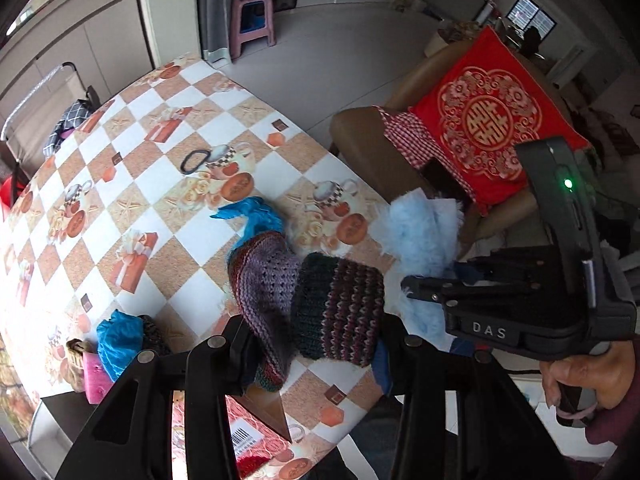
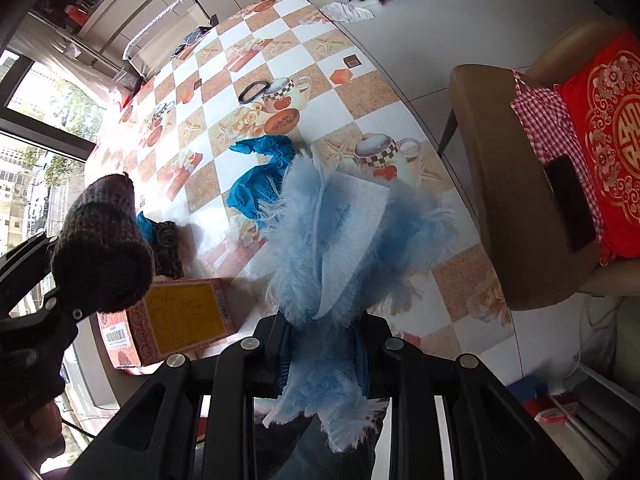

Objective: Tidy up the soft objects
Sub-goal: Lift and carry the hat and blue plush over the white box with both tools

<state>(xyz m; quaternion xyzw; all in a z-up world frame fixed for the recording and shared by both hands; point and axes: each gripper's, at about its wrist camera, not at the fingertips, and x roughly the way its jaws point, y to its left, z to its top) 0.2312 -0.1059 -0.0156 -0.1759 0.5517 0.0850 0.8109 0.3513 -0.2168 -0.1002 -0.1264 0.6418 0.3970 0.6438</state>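
Observation:
My left gripper point(image 1: 316, 344) is shut on a dark striped knitted piece point(image 1: 336, 308), held above the table edge; it also shows in the right wrist view point(image 2: 100, 248). My right gripper point(image 2: 322, 356) is shut on a fluffy light-blue cloth point(image 2: 340, 232), which also shows in the left wrist view point(image 1: 420, 236). A purple knitted piece point(image 1: 260, 276) lies over a bright blue cloth point(image 1: 256, 216) on the checked table point(image 1: 160, 184). Another bright blue cloth point(image 1: 118, 340) lies beside a pink item point(image 1: 94, 376) at the near left.
A black hair tie point(image 1: 194, 162) lies mid-table. A patterned box point(image 2: 180, 320) sits at the table's near edge. A brown chair point(image 2: 520, 208) with a red cushion point(image 2: 608, 128), checked cloth and a phone point(image 2: 568, 200) stands to the right. A pink stool point(image 1: 252, 20) stands far back.

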